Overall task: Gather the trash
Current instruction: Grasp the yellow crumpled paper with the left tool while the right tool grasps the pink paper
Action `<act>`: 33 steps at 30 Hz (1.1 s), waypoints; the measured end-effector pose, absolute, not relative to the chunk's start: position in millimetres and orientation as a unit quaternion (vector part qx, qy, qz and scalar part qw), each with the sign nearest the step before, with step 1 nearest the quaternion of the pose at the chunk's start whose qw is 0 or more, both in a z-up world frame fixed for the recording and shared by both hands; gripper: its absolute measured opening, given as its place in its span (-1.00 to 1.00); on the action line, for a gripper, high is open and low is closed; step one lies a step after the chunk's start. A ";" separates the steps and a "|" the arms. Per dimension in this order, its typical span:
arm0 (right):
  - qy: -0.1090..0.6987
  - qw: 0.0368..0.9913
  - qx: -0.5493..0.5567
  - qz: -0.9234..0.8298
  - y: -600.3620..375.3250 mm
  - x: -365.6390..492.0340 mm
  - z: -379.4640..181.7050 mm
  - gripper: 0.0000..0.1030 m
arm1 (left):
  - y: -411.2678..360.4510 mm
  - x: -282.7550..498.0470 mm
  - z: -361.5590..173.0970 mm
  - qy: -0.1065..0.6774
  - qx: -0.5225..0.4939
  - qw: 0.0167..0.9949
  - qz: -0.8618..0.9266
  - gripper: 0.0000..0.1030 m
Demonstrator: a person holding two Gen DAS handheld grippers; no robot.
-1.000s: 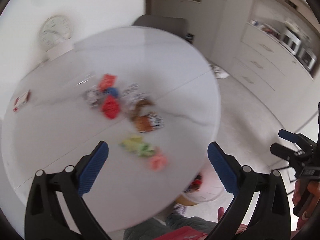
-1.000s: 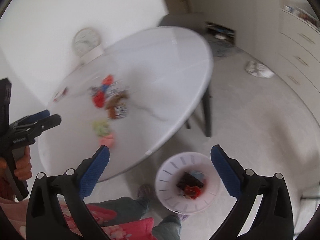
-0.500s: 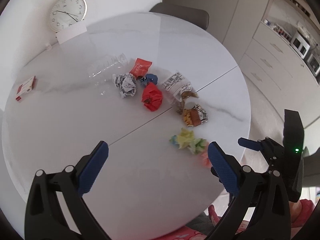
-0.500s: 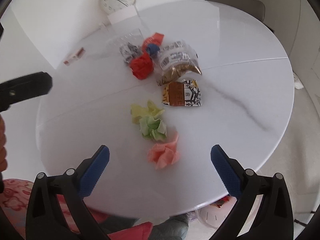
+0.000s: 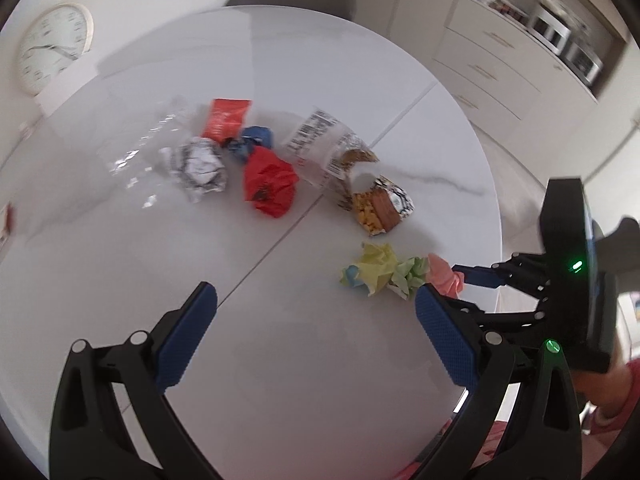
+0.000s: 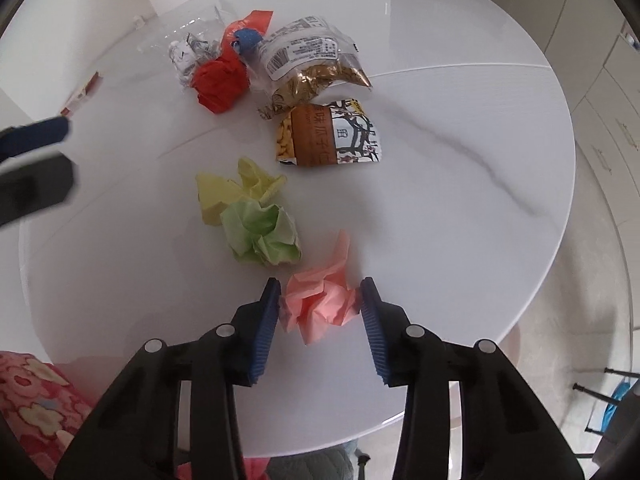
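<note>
On the round white table [image 6: 460,160] lie three paper wads in a row: one yellow wad [image 6: 236,192], one green wad [image 6: 262,236] touching it, and one pink wad [image 6: 320,300] nearest the edge. Farther off sit one snack packet [image 6: 328,138], one clear bag [image 6: 308,56], one red wad [image 6: 220,78], one blue scrap [image 6: 248,38], one red wrapper [image 5: 226,118], one foil ball [image 5: 198,162] and one clear bottle [image 5: 140,148]. The right gripper [image 6: 320,306] has its fingers pressed against both sides of the pink wad, narrowed around it. The left gripper [image 5: 316,312] hovers to the left over bare table, spread wide and holding nothing. One clock [image 5: 50,48] leans against the far wall.
</note>
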State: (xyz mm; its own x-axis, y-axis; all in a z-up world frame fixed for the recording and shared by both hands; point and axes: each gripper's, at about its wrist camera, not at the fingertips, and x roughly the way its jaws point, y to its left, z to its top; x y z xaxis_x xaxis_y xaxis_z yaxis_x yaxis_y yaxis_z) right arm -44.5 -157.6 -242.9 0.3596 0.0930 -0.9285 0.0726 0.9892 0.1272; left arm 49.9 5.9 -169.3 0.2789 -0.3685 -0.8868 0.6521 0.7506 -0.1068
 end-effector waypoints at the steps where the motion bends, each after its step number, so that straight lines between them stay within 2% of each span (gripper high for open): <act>1: 0.566 0.821 0.080 0.005 -161.0 -47.5 -240.4 -0.20 | 1.7 50.1 -175.2 0.501 0.150 0.784 -0.334 0.85; 4: 0.563 0.819 0.113 0.004 -173.8 -57.2 -231.8 -0.20 | -12.8 47.1 -192.5 0.471 0.196 0.779 -0.365 0.81; 8: 0.564 0.813 0.143 -0.009 -194.9 -72.2 -218.8 -0.20 | -30.9 43.3 -212.6 0.428 0.267 0.751 -0.427 0.63; 21: 0.542 0.796 0.250 -0.107 -217.5 -118.3 -191.4 -0.18 | -54.0 44.8 -236.0 0.321 0.396 0.637 -0.578 0.61; 26: 0.534 0.789 0.272 -0.139 -215.3 -128.3 -189.4 -0.17 | -65.9 42.6 -243.7 0.302 0.415 0.603 -0.611 0.19; 32: 0.525 0.781 0.295 -0.165 -219.0 -135.0 -190.9 -0.16 | -70.3 42.5 -246.0 0.301 0.411 0.582 -0.634 -0.20; 33: 0.525 0.780 0.296 -0.166 -218.9 -135.6 -191.2 -0.16 | -69.8 42.6 -246.4 0.303 0.409 0.580 -0.636 -0.21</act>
State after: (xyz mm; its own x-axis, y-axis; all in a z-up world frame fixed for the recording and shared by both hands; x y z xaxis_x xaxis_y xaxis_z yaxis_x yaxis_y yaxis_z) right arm -135.6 -218.9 -191.2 0.3933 0.0509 -0.9180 0.5704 0.7696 0.2871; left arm 42.6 -69.8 -246.4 0.0074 -0.4908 -0.8712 0.9856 -0.1435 0.0892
